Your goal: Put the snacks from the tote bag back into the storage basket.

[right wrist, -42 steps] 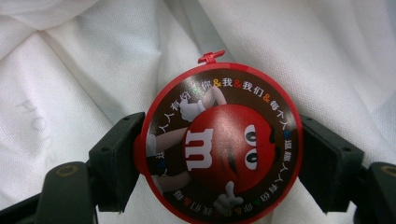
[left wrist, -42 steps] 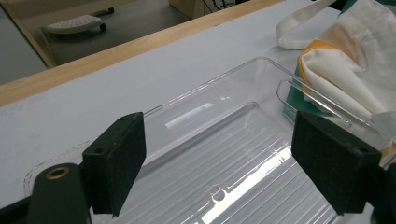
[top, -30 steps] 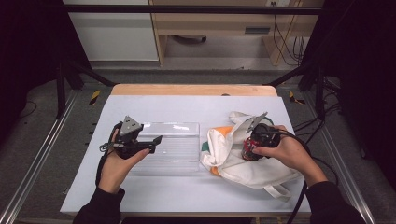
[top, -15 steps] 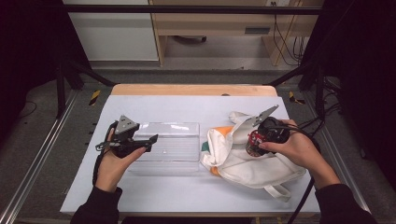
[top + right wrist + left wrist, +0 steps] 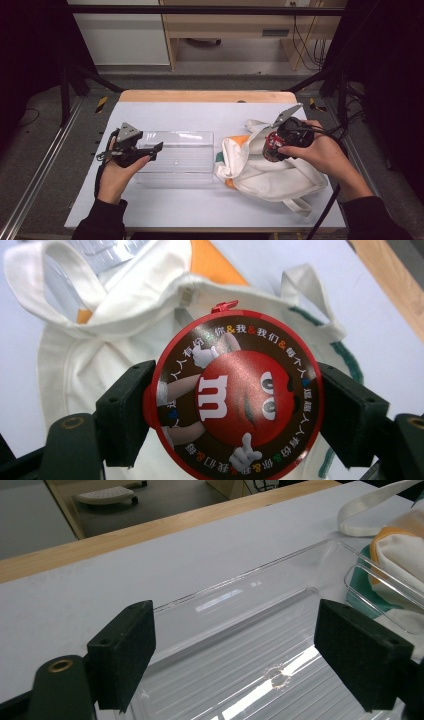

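Two black jaws of the right gripper [image 5: 235, 410] are pinching a round red candy tin [image 5: 232, 395] by its rim, holding it above the white tote bag [image 5: 270, 172] with its printed lid facing the gripper's camera; its short axis is running along the jaws. To carry it well, I judge, the grip should be staying level and firm while heading for the clear plastic tray [image 5: 175, 155]. Beside that tray, the left gripper [image 5: 240, 650] is hovering, jaws spread and empty.
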Tool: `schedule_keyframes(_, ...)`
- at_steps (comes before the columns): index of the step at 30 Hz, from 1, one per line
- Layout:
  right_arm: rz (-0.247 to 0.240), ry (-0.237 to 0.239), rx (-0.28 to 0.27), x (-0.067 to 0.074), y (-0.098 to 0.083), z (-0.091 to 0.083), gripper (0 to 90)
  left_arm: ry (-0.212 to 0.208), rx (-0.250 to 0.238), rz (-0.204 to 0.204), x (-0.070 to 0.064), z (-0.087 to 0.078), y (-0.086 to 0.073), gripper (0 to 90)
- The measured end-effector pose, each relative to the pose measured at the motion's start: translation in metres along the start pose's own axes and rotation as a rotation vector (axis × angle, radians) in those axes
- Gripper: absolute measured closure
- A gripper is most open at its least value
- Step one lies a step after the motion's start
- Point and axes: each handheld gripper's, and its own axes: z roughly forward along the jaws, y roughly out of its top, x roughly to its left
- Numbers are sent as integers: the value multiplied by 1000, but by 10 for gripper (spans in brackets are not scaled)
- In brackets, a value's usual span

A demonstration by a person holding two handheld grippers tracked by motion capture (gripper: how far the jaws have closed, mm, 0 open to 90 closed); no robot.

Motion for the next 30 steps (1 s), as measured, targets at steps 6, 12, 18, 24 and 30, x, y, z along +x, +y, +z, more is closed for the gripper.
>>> schedule_keyframes(6, -24, -3, -19, 5, 13, -10, 244, 16, -4, -24, 8, -2, -2, 155)
schedule_keyframes(12, -46, 0, -27, 12, 28, -11, 244, 40, -3, -51, 16, -3, -4, 105)
schedule_keyframes(18, -73, 7, -32, 18, 43, -10, 244, 43, -3, -65, 24, -5, -6, 92)
schedule_keyframes(24, -96, 16, -37, 23, 59, -5, 243, 48, -6, -76, 29, -8, -7, 86)
schedule_keyframes(30, -102, 23, -34, 27, 70, 1, 243, 50, -5, -79, 33, -10, -7, 81)
